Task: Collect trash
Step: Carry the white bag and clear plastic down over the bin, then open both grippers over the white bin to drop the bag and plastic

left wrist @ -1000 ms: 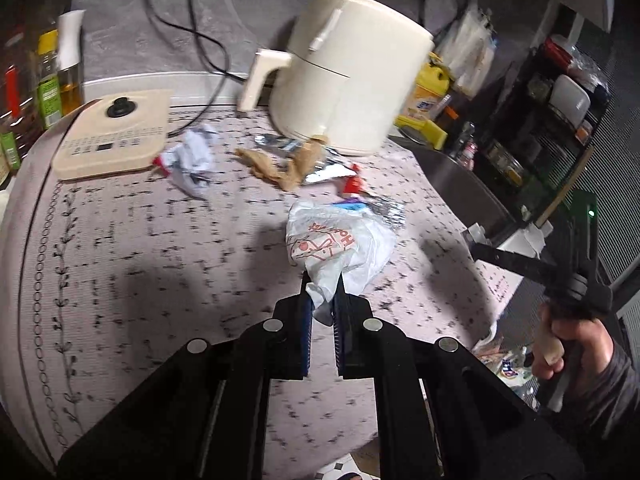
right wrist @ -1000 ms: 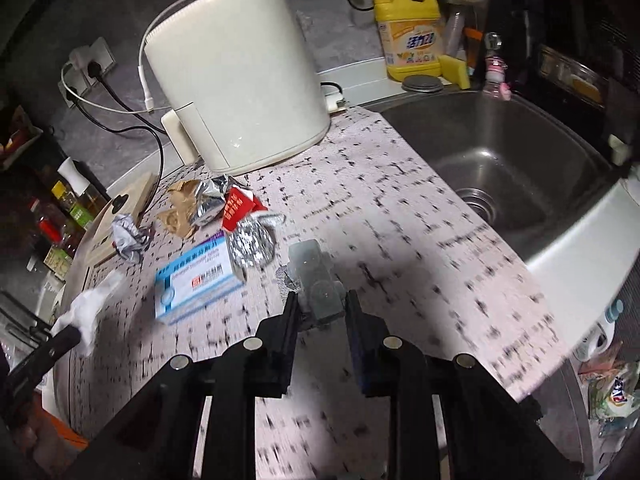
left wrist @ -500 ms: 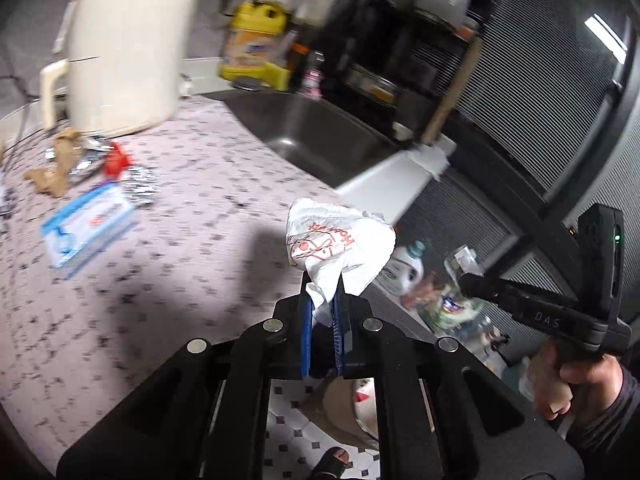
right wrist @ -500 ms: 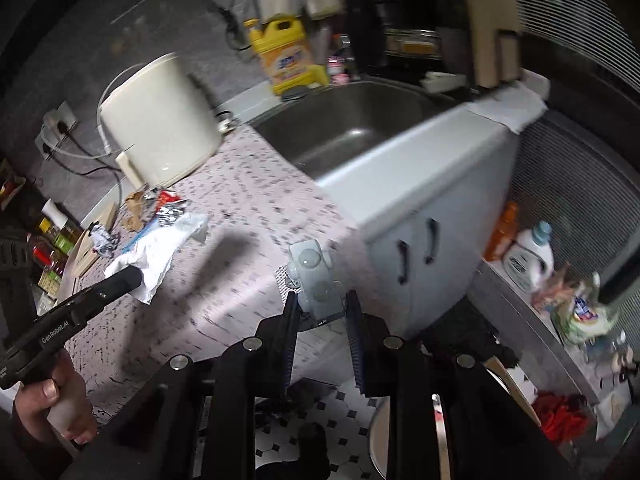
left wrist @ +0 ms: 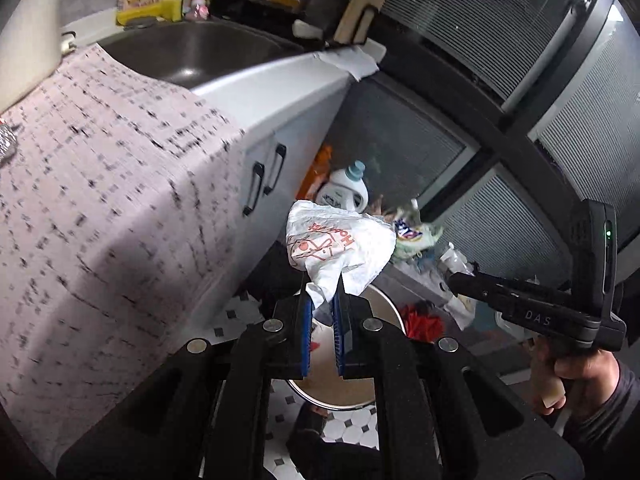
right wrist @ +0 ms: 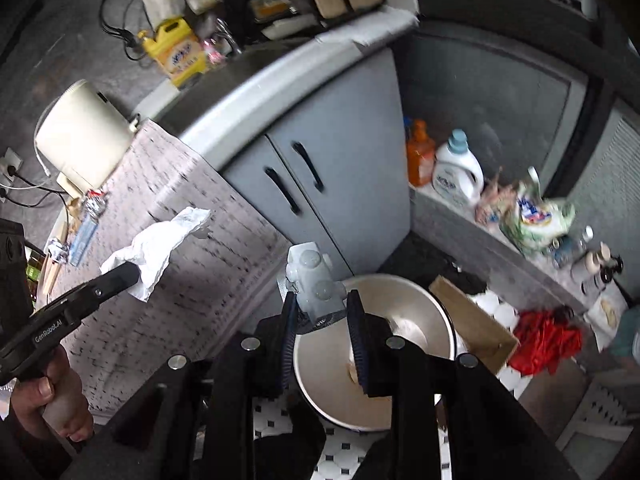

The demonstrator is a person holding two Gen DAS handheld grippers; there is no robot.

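White crumpled plastic, printed in orange, is what the left gripper [left wrist: 322, 300] pinches — the wrapper [left wrist: 340, 246] sticks up from between the blue pads, which are pressed nearly together on its lower corner. In the right wrist view the same wrapper [right wrist: 154, 246] hangs off the left gripper's tip [right wrist: 130, 272], in front of the patterned counter cloth [right wrist: 192, 280], with a hand [right wrist: 52, 404] on the grip below.

On the far left of that view a cream appliance [right wrist: 82, 136] stands on the counter, and beside it lies a small heap of leftover litter [right wrist: 86, 216]: foil, a blue-and-white box, scraps of paper. Right of the cloth come the grey cabinet doors [right wrist: 320, 168] with black handles.

In the middle, the right gripper [right wrist: 322, 312] has a clear blister pack [right wrist: 314, 282] standing between its fingers; the jaws are opening, with a visible gap on the right-hand side of the pack, though the left pad may touch it — I cannot tell for sure. Directly below both grippers sits a round metal bin [right wrist: 412, 320] on the tiled floor, its mouth open upward. Further right: a brown cardboard piece [right wrist: 472, 320], a red bag [right wrist: 544, 340], an orange bottle [right wrist: 420, 156] and a white detergent bottle [right wrist: 456, 172] on the ledge.
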